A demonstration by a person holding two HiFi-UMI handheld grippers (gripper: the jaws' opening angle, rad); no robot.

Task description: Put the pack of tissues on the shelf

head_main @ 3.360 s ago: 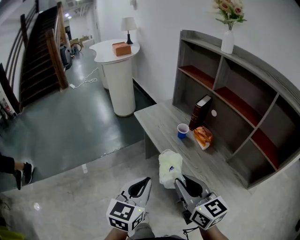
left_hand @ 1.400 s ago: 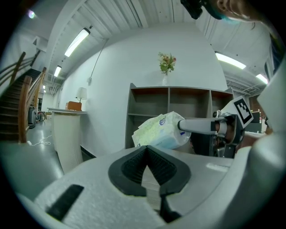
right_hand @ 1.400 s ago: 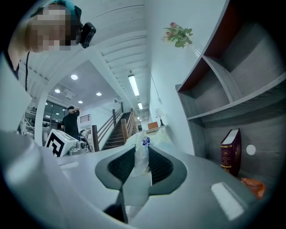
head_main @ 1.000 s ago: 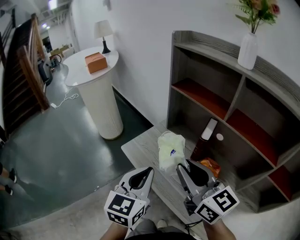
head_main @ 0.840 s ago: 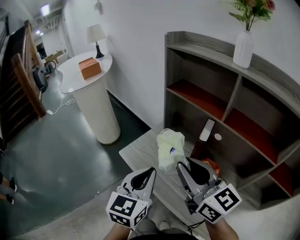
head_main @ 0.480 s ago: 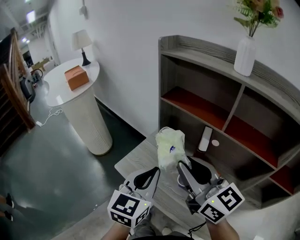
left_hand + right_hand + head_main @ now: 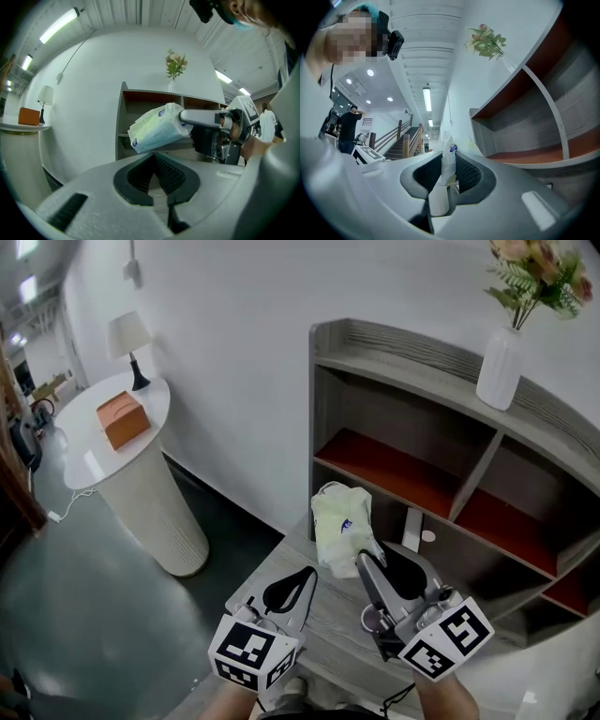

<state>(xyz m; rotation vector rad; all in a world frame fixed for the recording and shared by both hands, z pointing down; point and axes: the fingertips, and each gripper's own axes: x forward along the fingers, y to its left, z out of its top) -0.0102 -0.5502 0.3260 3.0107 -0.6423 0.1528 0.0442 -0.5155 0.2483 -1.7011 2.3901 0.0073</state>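
Pack of tissues point(image 7: 342, 527) sits pinched in the right tool point(image 7: 370, 566), held up in the air before the shelf point(image 7: 324, 399), near its red-floored left compartment. Left tool point(image 7: 302, 579) is closed and empty, just beside it.

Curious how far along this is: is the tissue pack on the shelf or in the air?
In the air. The right gripper pinches the tissue pack by one end in its fingers, in front of the shelf.
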